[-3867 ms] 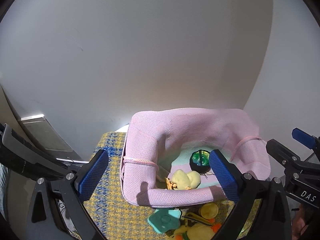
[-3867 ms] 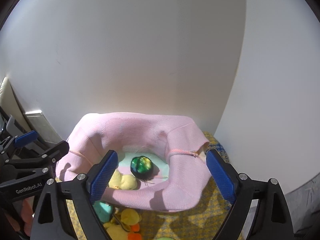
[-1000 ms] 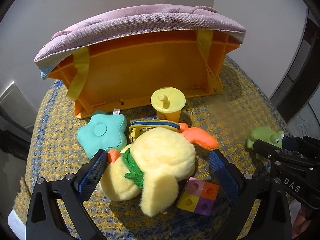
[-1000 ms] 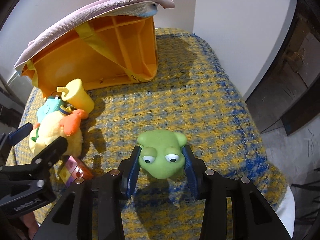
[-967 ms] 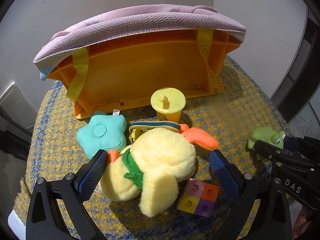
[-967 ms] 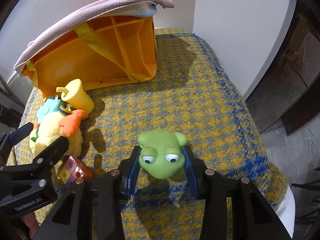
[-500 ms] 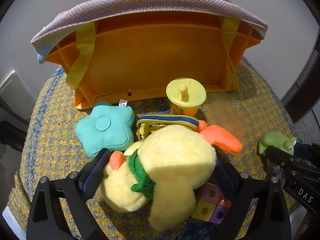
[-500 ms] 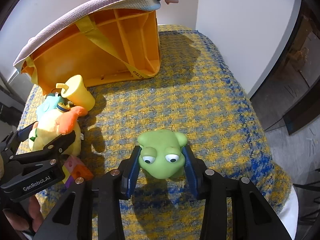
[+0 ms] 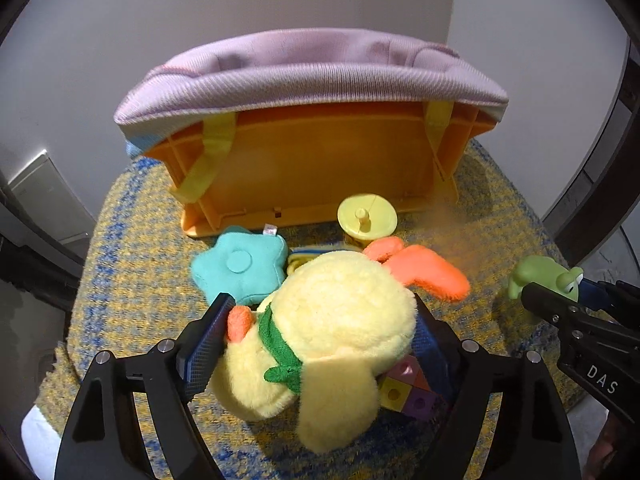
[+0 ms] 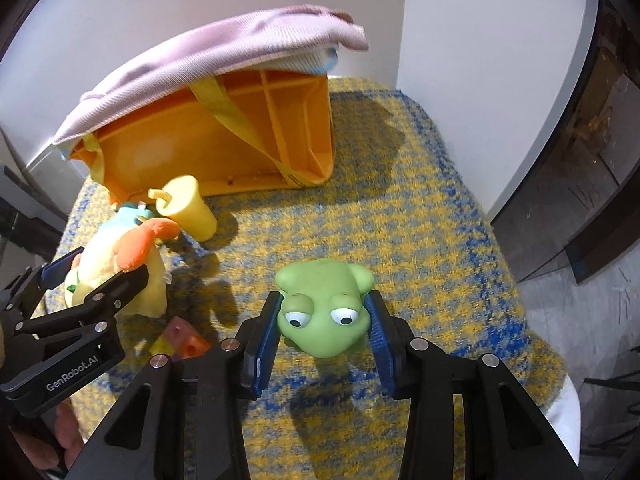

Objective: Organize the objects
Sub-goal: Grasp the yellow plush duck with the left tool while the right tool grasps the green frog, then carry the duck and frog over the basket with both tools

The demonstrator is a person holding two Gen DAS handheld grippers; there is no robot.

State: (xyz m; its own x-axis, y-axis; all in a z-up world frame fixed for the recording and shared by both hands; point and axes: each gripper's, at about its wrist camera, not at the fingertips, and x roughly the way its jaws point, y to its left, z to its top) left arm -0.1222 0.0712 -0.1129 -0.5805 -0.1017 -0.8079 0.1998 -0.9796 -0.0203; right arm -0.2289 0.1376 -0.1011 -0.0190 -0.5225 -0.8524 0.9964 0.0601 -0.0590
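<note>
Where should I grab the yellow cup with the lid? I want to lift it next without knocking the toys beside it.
Grip the yellow cup across its tapered body, just under the wider lid, so it cannot slip down. Come from its right, over the bare blanket; the plush duck crowds its left front and the orange bin stands behind. It stands upright, so keep the fingers level.

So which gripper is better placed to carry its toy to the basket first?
Probably the right gripper: it is shut on the small green frog. The left gripper squeezes the bulky plush duck, crowded by the cup before the orange basket.
</note>
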